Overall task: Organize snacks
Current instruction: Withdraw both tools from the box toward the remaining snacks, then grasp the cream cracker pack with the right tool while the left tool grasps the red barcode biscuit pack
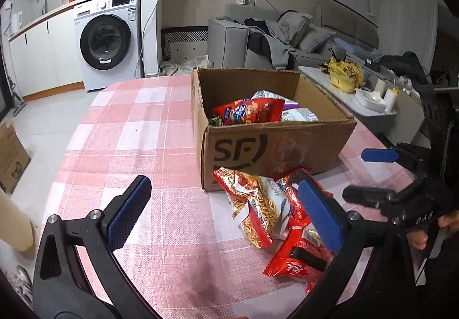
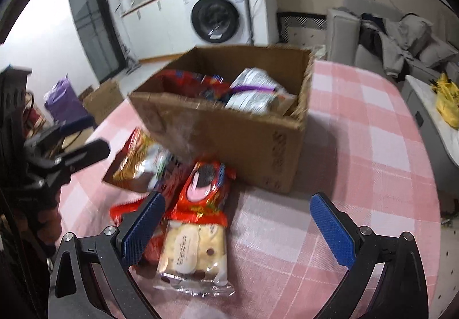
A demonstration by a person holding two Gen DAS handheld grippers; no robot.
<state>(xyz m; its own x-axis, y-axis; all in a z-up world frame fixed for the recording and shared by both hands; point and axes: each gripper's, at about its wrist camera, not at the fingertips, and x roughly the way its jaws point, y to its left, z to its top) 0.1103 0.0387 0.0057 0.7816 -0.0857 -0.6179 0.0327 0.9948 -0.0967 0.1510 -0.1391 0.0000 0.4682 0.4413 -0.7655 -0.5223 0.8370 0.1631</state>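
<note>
On table point(image 1: 160, 124), snacks point(image 2: 200, 195) by box point(image 1: 275, 144) — grippers point(image 1: 226, 210) open

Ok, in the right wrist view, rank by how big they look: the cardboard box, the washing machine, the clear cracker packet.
1. cardboard box, clearly the largest.
2 and 3. washing machine and clear cracker packet look about alike; the packet lies right under the camera and the machine stands far back, so I won't rank them.

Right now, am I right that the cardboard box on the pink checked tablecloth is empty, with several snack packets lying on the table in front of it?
Not quite: the cardboard box is not empty. Both wrist views show snack packets inside it, including a red packet. The rest holds: several snack packets lie on the pink checked tablecloth in front of it.
</note>
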